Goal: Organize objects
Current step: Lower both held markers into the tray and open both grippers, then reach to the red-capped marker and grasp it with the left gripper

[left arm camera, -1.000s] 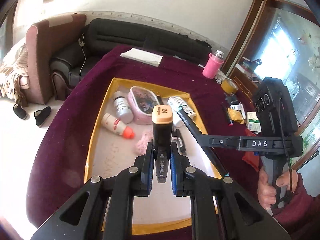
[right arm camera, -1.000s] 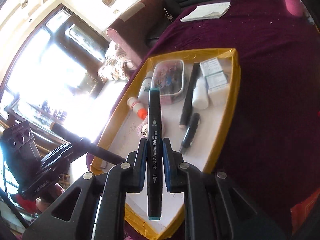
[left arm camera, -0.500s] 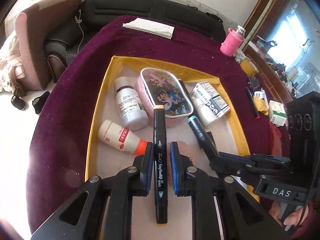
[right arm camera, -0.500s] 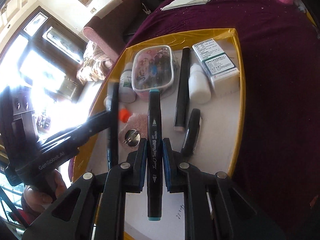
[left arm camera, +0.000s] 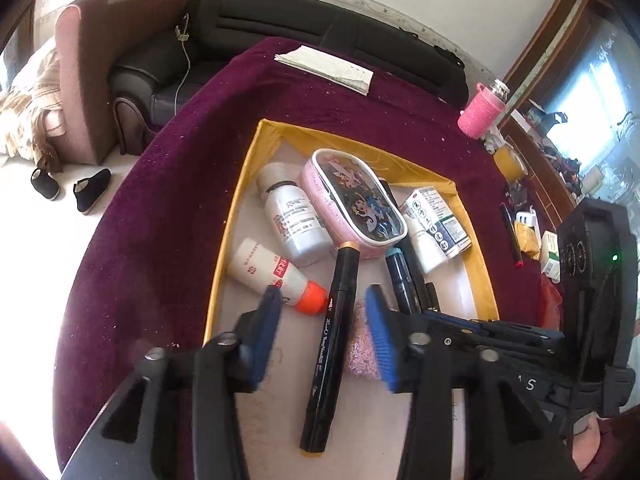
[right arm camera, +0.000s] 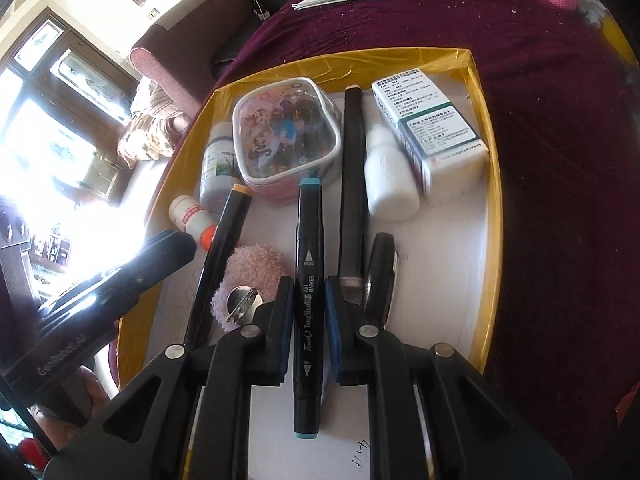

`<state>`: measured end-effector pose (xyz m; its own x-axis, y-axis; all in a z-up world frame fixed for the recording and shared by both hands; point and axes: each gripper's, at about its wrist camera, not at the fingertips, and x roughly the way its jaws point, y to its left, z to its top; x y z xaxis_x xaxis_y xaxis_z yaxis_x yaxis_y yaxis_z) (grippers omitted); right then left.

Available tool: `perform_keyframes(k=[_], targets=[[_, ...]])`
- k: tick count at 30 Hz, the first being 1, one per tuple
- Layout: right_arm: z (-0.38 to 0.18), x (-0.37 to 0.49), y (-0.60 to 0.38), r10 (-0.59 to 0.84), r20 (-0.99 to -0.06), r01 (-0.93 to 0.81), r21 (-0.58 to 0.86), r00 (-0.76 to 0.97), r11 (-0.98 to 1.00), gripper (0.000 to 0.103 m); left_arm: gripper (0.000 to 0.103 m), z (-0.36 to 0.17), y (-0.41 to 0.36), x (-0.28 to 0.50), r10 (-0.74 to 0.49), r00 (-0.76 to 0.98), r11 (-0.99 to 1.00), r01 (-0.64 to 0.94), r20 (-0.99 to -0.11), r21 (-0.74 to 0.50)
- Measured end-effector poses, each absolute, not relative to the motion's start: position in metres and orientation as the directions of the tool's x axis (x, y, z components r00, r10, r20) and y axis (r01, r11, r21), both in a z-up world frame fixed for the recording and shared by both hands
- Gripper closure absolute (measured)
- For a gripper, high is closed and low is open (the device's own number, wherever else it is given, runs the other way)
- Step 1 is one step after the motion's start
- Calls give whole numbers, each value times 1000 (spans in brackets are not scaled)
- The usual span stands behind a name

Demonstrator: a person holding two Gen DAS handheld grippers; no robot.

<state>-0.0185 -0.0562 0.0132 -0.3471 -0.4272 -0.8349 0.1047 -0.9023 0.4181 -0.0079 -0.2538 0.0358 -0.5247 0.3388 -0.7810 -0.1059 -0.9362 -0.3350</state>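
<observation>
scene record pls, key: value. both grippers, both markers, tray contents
left gripper: open, jaws wide either side of the orange-capped marker
orange-capped marker: lying in the tray, not gripped
right gripper: shut on the teal-capped marker
teal-capped marker: held between the pads, pointing at the pencil case
tray: yellow-rimmed, on a maroon cloth
tray contents: pencil case, medicine box, white dropper bottle, orange-capped bottle, pink pom-pom
</observation>
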Motion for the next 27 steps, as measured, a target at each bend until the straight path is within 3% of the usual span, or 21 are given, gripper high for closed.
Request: perform_keyframes(k=[1, 3, 8, 12, 17, 25, 27], targets=[[14, -18, -55, -427, -835, 106, 418, -346, -902, 89, 47, 39, -258, -4, 341, -536, -933, -95, -772, -346], [18, -15, -53, -434, -829, 114, 422, -353, -899, 85, 47, 46, -265, 3, 359, -552, -922, -82, -753, -379], [38, -4, -42, -458, -792, 171, 427, -404, -888, 61, 46, 58, -278, 19, 358, -592, -909, -46, -721, -414], [53, -1, -22, -513, -738, 184, 485, -439, -855, 60, 46, 68, -270, 33, 385, -610, -896, -69, -692, -438], [65, 4, 17, -475, -712, 155, 468, -517, -870, 60, 46, 77, -235, 43, 403, -599, -906, -155, -692, -394], [90, 65, 154, -306, -661, -1, 421, -685, -907, 59, 46, 70, -156, 58, 496, -473, -868, -297, -728, -398], [94, 83, 193, -236, -659, -71, 404, -714, -912, 51, 46, 74, -132, 65, 520, -451, -851, -345, -726, -395]])
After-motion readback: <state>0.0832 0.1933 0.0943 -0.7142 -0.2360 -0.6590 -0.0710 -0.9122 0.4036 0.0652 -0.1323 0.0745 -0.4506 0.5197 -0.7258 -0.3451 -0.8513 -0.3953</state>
